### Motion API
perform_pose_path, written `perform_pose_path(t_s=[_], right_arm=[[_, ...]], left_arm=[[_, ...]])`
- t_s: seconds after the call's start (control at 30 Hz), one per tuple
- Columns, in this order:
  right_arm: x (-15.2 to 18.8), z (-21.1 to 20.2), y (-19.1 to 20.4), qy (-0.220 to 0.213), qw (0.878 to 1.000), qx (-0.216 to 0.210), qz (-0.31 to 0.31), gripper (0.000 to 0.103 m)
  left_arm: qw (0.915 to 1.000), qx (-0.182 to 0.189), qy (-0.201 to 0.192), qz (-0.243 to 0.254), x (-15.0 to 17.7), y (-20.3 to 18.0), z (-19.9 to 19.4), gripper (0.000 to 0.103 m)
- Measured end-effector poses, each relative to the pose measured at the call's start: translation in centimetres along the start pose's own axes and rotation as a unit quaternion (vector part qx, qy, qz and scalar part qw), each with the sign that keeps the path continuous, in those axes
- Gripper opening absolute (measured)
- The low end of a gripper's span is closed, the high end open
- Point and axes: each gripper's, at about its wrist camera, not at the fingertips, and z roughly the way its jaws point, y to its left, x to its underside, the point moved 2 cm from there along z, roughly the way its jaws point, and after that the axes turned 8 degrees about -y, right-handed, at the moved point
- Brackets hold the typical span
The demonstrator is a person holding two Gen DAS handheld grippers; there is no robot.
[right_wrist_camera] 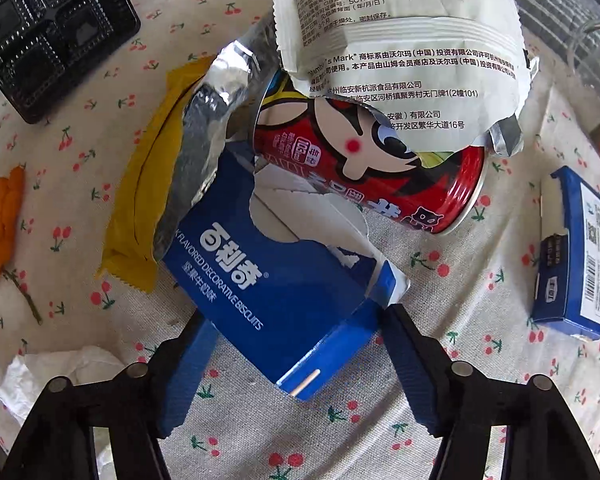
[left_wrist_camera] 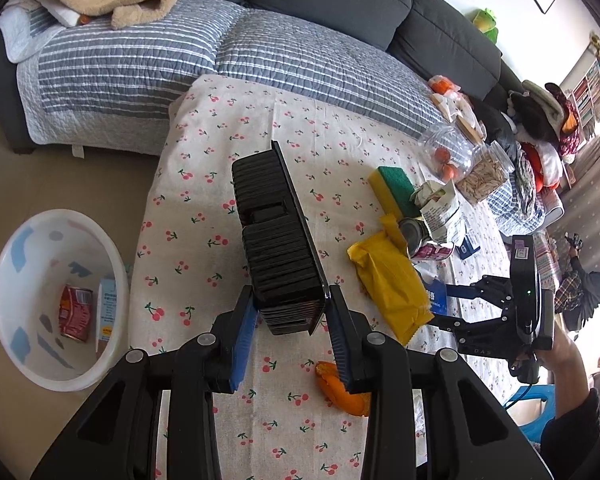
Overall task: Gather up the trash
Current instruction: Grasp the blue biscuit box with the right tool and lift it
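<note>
On the cherry-print cloth (right_wrist_camera: 380,432) I have two pickups running at once. My left gripper (left_wrist_camera: 292,316) is clamped on the edge of the black tray (left_wrist_camera: 276,236), which stands tilted on its side over the table, its ribbed underside toward the white bin (left_wrist_camera: 60,300) on the floor to the left; a red can and a carton already lie in that bin. My right gripper (right_wrist_camera: 296,364) points down at the pile of rubbish, and the torn blue box (right_wrist_camera: 276,288) lies between its parted fingers; the pads sit just beside the box's edges, and I cannot say they press on it yet. A red can (right_wrist_camera: 380,176) rests against the box's far end, a white wrapper (right_wrist_camera: 400,52) drapes over the can, and a foil scrap (right_wrist_camera: 208,132) and yellow wrapper (right_wrist_camera: 140,208) lie along the left. By my reading, the step in hand is grasping the box. Next I need to close squarely on its sides without crushing it, then lift clear so the can does not roll, and carry the tray over the bin before releasing.
</note>
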Motion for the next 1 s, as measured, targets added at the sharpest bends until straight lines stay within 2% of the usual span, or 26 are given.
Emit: perform_pose_path(t_s=[0.07, 0.1, 0.17, 0.2, 0.33, 0.37, 0.4, 0.47, 0.6, 0.73, 0.83, 1.0], right_arm=[[0.1, -0.2, -0.2, -0.004, 1.0, -0.007, 0.012, 0.057], [0.3, -0.3, -0.1, -0.006, 1.0, -0.009, 0.014, 0.042], [0.6, -0.7, -0.2, -0.008, 1.0, -0.012, 0.017, 0.0], [0.9, -1.0, -0.2, -0.009, 1.0, -0.008, 0.019, 0.005], [2.2, -1.8, -0.4, 0.001, 1.0, 0.0, 0.026, 0.005], [2.4, -1.9, -0.5, 0.009, 0.999, 0.005, 0.041, 0.015], [2.5, -2.1, -0.8, 0.012, 0.998, 0.011, 0.067, 0.036], [3.1, -2.3, -1.3, 0.025, 0.989, 0.033, 0.143, 0.065], [2.5, -2.2, -1.1, 0.032, 0.963, 0.013, 0.269, 0.066], [0.5, -1.5, -2.1, 0.011, 0.912, 0.008, 0.411, 0.066], [-0.8, -0.9, -2.0, -0.007, 0.88, 0.009, 0.474, 0.066], [-3.3, 1.0, -0.8, -0.005, 0.867, 0.062, 0.494, 0.066]], left_arm=[[1.0, 0.001, 0.0, -0.001, 0.0, 0.1, -0.2, 0.037], [1.0, 0.002, -0.001, -0.001, 0.0, 0.1, -0.3, 0.037], [1.0, 0.004, -0.003, -0.002, 0.0, 0.3, -0.6, 0.037], [1.0, 0.005, -0.005, -0.003, 0.1, 0.3, -0.8, 0.037], [0.9998, 0.006, -0.013, -0.01, 0.0, 0.9, -1.7, 0.037], [0.9998, 0.007, -0.014, -0.013, -0.1, 1.1, -1.9, 0.037], [0.9997, 0.007, -0.016, -0.014, -0.1, 1.3, -2.0, 0.037], [0.9996, 0.006, -0.019, -0.019, -0.2, 1.7, -2.3, 0.037], [0.9992, 0.011, -0.019, -0.034, -0.2, 2.6, -2.6, 0.037], [0.9988, 0.02, -0.021, -0.038, -0.2, 3.3, -3.1, 0.037], [0.9986, 0.024, -0.023, -0.042, -0.3, 3.8, -3.5, 0.037], [0.9982, 0.025, -0.026, -0.048, -0.3, 4.7, -4.0, 0.037]])
